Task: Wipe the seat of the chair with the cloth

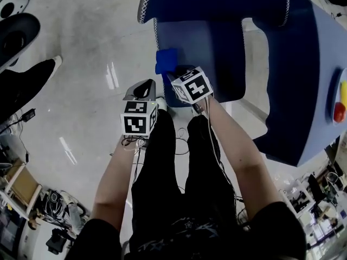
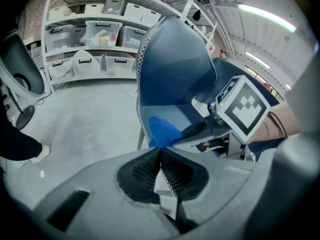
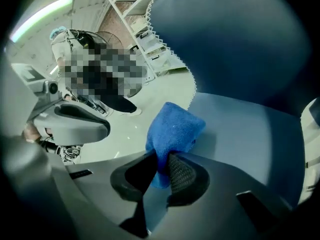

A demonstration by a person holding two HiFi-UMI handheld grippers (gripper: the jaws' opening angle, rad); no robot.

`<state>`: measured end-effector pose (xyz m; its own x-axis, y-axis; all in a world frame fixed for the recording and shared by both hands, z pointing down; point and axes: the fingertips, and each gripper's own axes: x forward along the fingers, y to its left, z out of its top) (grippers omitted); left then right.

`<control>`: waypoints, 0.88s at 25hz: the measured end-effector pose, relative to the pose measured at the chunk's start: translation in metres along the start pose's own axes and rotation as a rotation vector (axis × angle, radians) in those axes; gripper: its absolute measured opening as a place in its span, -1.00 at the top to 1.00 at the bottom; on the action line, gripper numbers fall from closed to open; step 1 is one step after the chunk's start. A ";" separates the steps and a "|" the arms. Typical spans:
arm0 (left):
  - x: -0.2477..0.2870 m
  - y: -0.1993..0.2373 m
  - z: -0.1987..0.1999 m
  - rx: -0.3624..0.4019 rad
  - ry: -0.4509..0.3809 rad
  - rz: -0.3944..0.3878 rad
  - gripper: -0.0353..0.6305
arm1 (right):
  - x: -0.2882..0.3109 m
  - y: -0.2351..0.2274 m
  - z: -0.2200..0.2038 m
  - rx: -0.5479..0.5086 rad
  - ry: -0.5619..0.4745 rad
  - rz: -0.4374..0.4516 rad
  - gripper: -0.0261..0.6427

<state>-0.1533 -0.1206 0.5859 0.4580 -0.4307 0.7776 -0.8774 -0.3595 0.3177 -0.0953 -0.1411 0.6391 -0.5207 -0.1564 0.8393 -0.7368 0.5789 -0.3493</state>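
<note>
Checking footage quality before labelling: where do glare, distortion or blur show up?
Head view: light streaks glare on the floor. Left gripper view: fisheye bends the shelves; a ceiling light blows out. Right gripper view: the cloth is sharp; edges darken.

The cloth (image 3: 175,129) is bright blue. The chair (image 1: 217,42) is dark navy, its back edged with white zigzag stitching. The seat (image 3: 250,134) shows a paler slate blue. The left gripper (image 2: 160,151) and right gripper (image 3: 162,160) are grey with black ribbed pads (image 3: 182,173). Each of the 2 carries a white cube (image 1: 138,118) with black square markers. The floor (image 1: 92,53) is glossy pale grey. The trousers (image 1: 168,167) are black.
</note>
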 end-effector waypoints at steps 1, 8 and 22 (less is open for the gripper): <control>0.001 0.002 0.001 0.006 0.002 -0.004 0.83 | 0.004 0.002 -0.002 -0.016 0.010 0.003 0.76; 0.006 0.018 -0.013 0.001 0.028 0.014 0.83 | 0.015 -0.023 -0.021 -0.042 0.053 -0.061 0.76; 0.035 -0.068 -0.010 0.046 0.076 -0.028 0.83 | -0.052 -0.122 -0.080 0.064 0.065 -0.168 0.76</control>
<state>-0.0785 -0.1027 0.5972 0.4686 -0.3561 0.8085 -0.8560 -0.4091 0.3160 0.0563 -0.1391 0.6713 -0.3603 -0.1932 0.9126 -0.8382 0.4965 -0.2258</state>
